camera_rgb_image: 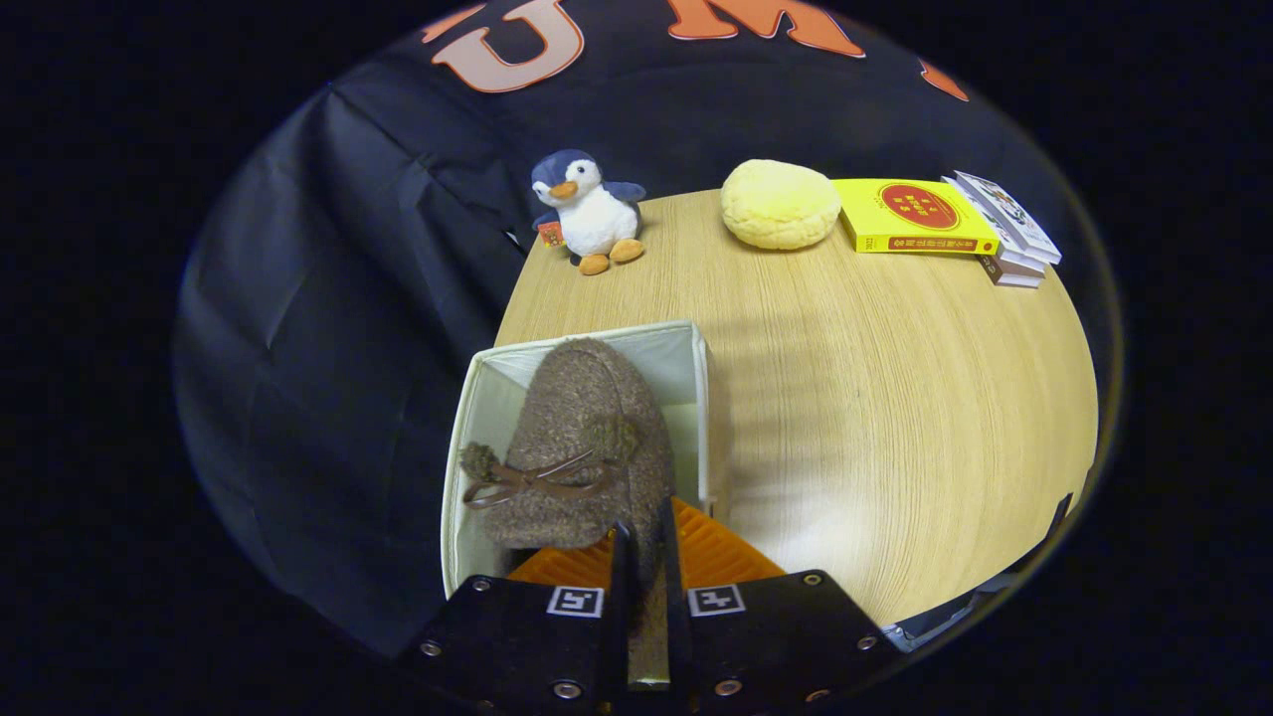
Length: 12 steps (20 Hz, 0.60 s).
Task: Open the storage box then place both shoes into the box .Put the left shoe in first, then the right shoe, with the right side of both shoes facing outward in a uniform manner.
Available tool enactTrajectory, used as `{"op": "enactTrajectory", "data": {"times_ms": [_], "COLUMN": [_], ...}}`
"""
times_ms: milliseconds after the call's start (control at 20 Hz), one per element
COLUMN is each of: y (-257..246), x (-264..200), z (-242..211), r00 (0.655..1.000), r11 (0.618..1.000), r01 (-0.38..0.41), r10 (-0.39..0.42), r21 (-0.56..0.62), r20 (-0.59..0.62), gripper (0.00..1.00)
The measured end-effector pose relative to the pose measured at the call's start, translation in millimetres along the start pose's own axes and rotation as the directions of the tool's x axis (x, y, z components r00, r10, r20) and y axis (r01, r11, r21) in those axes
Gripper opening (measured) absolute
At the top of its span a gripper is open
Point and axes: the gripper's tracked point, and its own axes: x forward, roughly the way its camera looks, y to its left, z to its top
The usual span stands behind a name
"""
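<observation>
The tongs pinch the rear edge of a brown fuzzy shoe, both fingers pressed close on it. The shoe hangs toe-forward in the mouth of the open white storage box, at the near left corner of the wooden counter. Well beyond stand a plush penguin, a yellow cushion and stacked books, all apart from the box.

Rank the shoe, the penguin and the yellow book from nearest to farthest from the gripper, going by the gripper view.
1. Shoe: pinched in the gripper's jaws, over the open box.
2. Penguin: beyond the box, at the table's far edge.
3. Yellow book: far right corner.
</observation>
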Motion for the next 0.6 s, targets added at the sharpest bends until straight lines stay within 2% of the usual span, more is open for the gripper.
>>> {"op": "enactTrajectory", "data": {"times_ms": [100, 150, 250, 600], "y": [12, 15, 17, -12], "x": [-5, -9, -23, -84], "z": [5, 7, 18, 59], "r00": [0.999, 0.998, 0.994, 0.951], "r11": [0.999, 0.999, 0.997, 0.993], "r01": [-0.033, -0.049, -0.071, -0.078], "r10": [0.033, 0.05, 0.074, 0.101], "r21": [-0.018, -0.022, -0.035, -0.087], "r20": [0.028, 0.039, 0.077, 0.291], "gripper": [0.26, 0.33, 0.39, 0.64]}}
